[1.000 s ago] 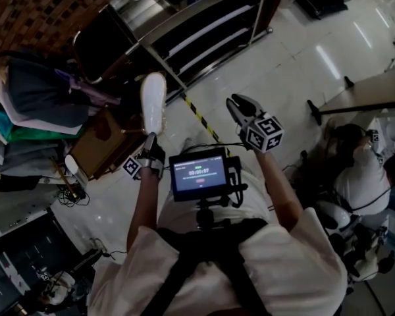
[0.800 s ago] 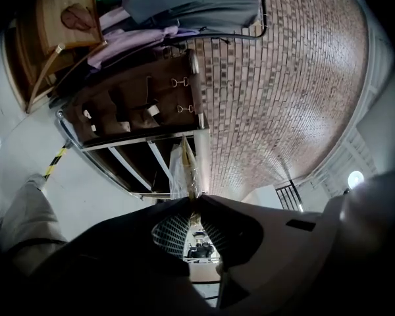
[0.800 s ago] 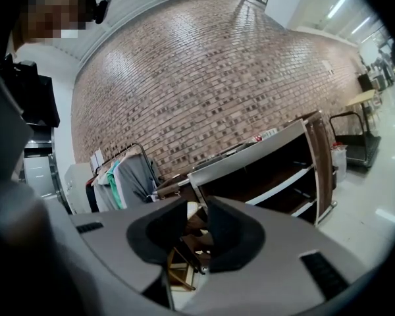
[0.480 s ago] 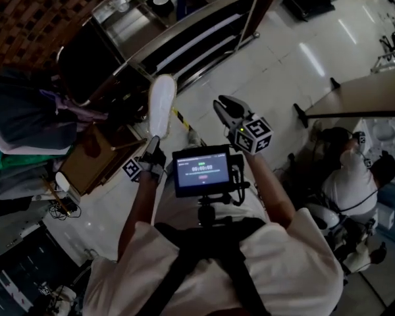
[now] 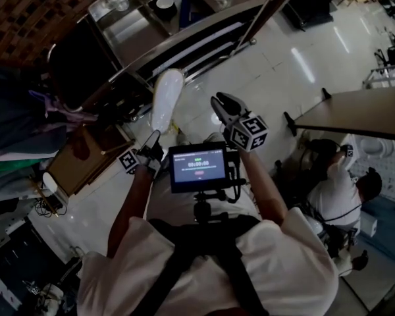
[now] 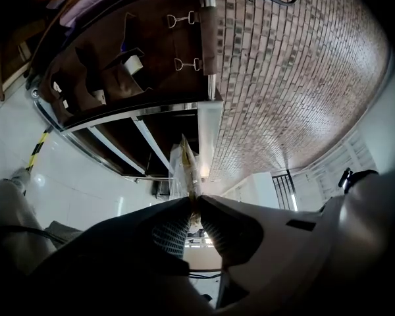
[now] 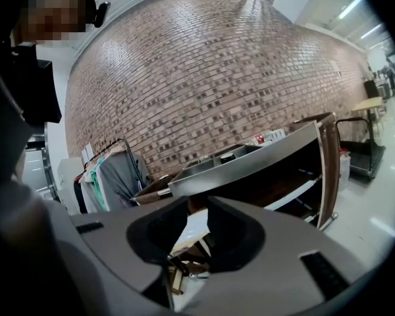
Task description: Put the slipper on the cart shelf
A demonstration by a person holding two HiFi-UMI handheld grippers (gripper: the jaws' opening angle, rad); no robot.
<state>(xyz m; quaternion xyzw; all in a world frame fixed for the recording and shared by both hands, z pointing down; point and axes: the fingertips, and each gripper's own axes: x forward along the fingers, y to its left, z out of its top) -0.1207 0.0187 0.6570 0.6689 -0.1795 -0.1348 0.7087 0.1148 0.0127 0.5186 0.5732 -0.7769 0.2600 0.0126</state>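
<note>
Closer to the cart shelf [image 5: 191, 25] at twelve o'clock than a second earlier, my left gripper [image 5: 151, 143] gripped the slipper [image 5: 166, 101], not yet shelved; my right gripper [image 5: 218, 101] stood narrowly parted, empty.

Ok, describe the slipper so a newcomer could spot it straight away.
Find the metal cart by the brick wall. Just in front of it, over the pale floor, the left gripper holds the slipper by one end. It is the only long, plain white shape against the cart's dark shelves.
</note>
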